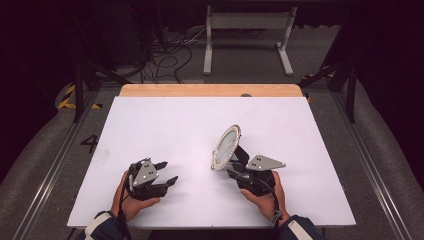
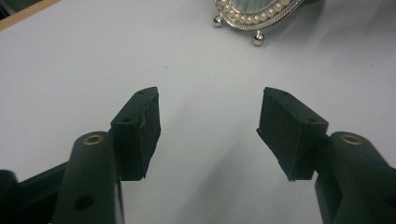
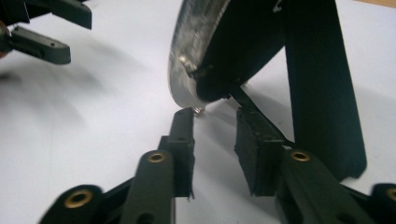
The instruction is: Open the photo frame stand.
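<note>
The left gripper (image 1: 167, 172) rests low on the white table (image 1: 150, 120), jaws apart with nothing between them. Right of centre the small oval mirror (image 1: 226, 146) stands upright on its feet and black rear prop. Behind it, the right gripper (image 1: 239, 161) has its jaws parted, pads clear of the frame, so the standing-up looks done and only withdrawal remains. The prop's footing is hard to judge.

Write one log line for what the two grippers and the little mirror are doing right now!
mirror: standing on table | right gripper: open, behind mirror's base | left gripper: open, nothing between jaws, apart from mirror
</note>
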A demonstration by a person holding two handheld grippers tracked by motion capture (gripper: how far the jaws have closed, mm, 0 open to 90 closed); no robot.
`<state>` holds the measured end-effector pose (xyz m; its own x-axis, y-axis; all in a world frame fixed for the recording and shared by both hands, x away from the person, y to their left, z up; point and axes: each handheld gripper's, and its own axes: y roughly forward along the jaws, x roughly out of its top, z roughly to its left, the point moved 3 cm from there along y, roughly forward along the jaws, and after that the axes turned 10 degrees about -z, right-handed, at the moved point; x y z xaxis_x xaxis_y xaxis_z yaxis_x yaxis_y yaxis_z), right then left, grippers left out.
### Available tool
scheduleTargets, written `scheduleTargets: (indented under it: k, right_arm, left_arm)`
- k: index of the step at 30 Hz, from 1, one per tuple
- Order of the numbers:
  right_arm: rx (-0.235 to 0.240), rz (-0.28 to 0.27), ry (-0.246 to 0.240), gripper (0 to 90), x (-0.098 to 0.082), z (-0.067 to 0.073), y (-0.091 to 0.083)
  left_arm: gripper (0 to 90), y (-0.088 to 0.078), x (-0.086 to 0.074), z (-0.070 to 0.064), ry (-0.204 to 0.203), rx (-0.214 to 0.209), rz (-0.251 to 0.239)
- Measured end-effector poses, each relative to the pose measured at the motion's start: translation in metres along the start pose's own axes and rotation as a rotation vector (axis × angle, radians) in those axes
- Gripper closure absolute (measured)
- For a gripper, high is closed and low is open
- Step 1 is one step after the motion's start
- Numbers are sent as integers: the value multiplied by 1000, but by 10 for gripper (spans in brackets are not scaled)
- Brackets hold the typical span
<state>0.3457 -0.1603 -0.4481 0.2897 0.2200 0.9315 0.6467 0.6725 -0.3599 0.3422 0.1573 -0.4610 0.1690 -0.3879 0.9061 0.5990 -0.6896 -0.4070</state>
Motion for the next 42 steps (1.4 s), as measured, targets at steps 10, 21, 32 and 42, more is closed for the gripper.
scheduleTargets:
  k: [10, 21, 32, 42]
  right_arm:
    - [-12, 5, 33, 447, 12, 9, 22]
    - [-79, -23, 80, 385, 16, 10, 42]
    - [-186, -72, 123, 484, 12, 13, 50]
    - [-139, -51, 144, 560, 8, 9, 44]
  left_arm:
    - [277, -13, -16, -1, -28, 48, 50]
    - [257, -6, -14, 2, -7, 46, 46]
    - [241, -5, -14, 1, -9, 40, 49]
    - [231, -4, -14, -1, -9, 33, 53]
